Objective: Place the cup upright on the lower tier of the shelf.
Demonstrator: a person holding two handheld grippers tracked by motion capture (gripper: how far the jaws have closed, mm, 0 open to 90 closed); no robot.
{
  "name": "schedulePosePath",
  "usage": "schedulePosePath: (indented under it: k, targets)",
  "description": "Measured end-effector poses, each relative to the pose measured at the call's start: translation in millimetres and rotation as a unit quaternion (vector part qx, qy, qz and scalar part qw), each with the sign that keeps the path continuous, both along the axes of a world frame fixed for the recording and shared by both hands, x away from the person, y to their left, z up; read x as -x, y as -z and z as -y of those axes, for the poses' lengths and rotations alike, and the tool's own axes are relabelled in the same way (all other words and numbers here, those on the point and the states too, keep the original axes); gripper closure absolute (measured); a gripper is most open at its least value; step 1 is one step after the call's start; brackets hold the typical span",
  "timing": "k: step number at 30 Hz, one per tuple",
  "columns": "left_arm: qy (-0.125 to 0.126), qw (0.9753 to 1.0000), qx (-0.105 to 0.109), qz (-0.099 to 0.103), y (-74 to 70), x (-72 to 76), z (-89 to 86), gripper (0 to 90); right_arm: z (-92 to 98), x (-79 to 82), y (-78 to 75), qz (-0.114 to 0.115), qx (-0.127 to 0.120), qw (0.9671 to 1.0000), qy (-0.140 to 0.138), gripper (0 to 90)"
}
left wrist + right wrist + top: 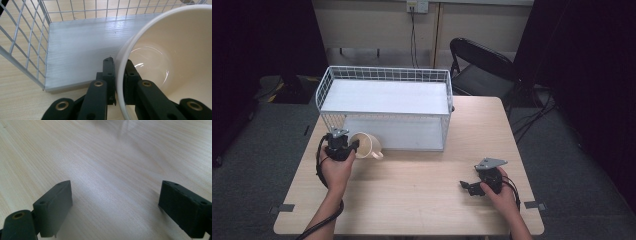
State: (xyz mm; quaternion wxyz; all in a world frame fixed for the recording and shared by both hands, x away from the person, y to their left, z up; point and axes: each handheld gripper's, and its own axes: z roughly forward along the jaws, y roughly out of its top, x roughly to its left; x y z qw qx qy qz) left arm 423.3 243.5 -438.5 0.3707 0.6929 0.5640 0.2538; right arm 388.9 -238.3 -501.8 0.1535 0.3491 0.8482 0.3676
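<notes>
Pinched at its rim by the left gripper (119,82) fingers, the cream ceramic mug (366,145) at the white wire basket's (384,74) open front is judged rigid, slippery, breakable; the right gripper (115,205) fingers are held apart over the tabletop (422,185).

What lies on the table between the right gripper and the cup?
Nothing: in the high view, bare table separates the right gripper from the cup.

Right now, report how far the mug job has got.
Done: the left gripper has pinched the cream mug by its rim, one jaw inside and one outside. In hand: the mug is held tipped at the open front of the white wire rack. Left: probably setting it on the lower shelf. The right gripper rests open above the table.
</notes>
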Motion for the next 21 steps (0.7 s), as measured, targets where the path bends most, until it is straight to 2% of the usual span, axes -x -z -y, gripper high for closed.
schedulePosePath:
  k: [3,9,21]
  targets:
    - [-0.006,1.0,0.003,0.002,1.6,-1.4,0.7,83.6,0.0,0.0,0.0,0.0,0.0,1.0,0.0,10.9]
    - [-0.022,0.9997,-0.005,0.003,7.9,-5.9,3.3,83.6,0.0,0.0,0.0,0.0,0.0,1.0,0.0,10.9]
    - [-0.036,0.9992,-0.013,0.008,5.8,-13.1,7.1,83.6,0.0,0.0,0.0,0.0,0.0,1.0,0.0,10.9]
